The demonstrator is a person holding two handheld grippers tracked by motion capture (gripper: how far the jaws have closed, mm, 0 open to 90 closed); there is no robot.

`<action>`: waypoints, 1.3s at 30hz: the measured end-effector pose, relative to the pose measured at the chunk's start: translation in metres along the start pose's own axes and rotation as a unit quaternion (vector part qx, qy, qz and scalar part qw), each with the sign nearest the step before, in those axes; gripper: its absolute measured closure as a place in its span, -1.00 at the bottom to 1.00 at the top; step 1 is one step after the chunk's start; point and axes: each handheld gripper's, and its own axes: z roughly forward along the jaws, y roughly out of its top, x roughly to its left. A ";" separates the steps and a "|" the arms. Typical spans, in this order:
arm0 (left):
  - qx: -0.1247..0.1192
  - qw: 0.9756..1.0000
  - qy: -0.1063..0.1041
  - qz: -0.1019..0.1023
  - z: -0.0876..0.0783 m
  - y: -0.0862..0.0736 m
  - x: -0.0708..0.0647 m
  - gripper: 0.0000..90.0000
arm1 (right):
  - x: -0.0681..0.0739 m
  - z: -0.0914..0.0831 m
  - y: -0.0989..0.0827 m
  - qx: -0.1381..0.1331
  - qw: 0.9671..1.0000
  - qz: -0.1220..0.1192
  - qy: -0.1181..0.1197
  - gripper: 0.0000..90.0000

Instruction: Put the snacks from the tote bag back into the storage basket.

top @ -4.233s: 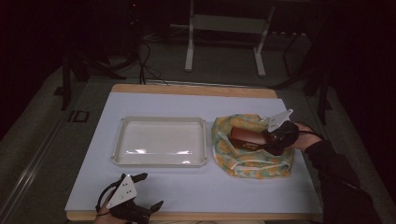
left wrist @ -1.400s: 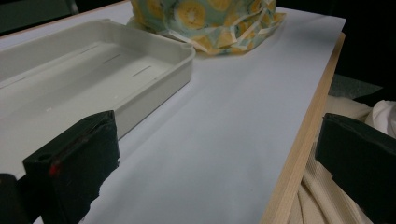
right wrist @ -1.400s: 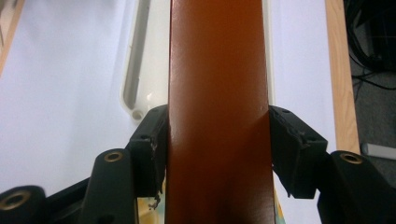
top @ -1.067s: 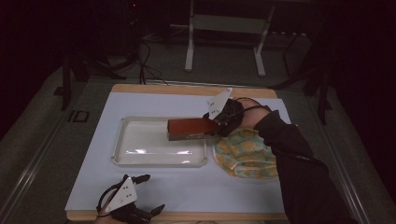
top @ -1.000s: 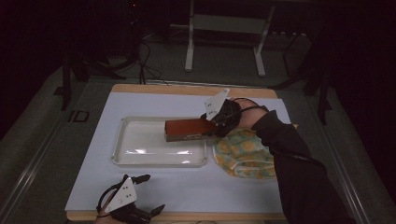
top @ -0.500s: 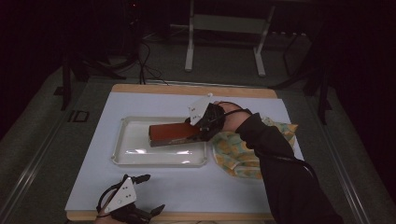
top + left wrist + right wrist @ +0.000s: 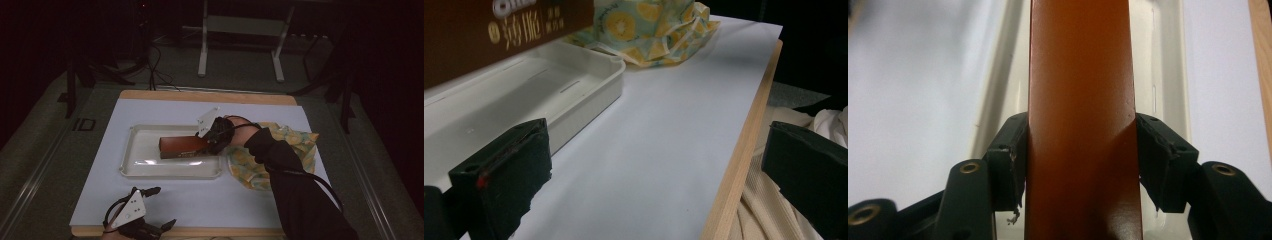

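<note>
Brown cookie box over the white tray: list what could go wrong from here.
1. The right gripper clamps the long brown cardboard cookie box at one end only, so the free end could sag or swing and land crooked.
2. The box is above the shallow white plastic tray; let go early, it might catch the rim.
3. The person's sleeve lies across the orange-print fabric bag and could drag it.
</note>
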 end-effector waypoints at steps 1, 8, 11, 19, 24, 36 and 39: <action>0.000 1.000 0.000 -0.001 0.000 0.000 0.000 -1.00 | -0.001 0.003 -0.001 0.002 1.000 0.002 0.000 -0.05; 0.000 1.000 -0.002 0.000 0.000 0.000 0.000 -1.00 | -0.004 0.021 -0.006 0.006 1.000 0.011 -0.001 -0.05; 0.000 1.000 -0.001 0.000 0.000 0.000 0.000 -1.00 | -0.004 0.029 -0.008 0.014 1.000 0.009 0.002 -0.05; -0.002 1.000 -0.002 -0.001 -0.001 -0.001 0.000 -1.00 | -0.005 0.045 -0.012 0.023 1.000 0.014 0.002 -0.05; -0.002 1.000 -0.002 -0.001 -0.001 -0.001 0.001 -1.00 | -0.006 0.051 -0.017 0.034 0.999 0.016 0.004 -0.05; -0.003 1.000 -0.003 -0.004 -0.001 -0.001 0.001 -1.00 | -0.007 0.063 -0.022 0.043 0.999 0.028 0.017 -0.05; -0.002 1.000 -0.004 -0.003 -0.001 -0.001 0.001 -1.00 | -0.006 0.066 -0.023 0.047 0.998 0.028 0.018 -0.06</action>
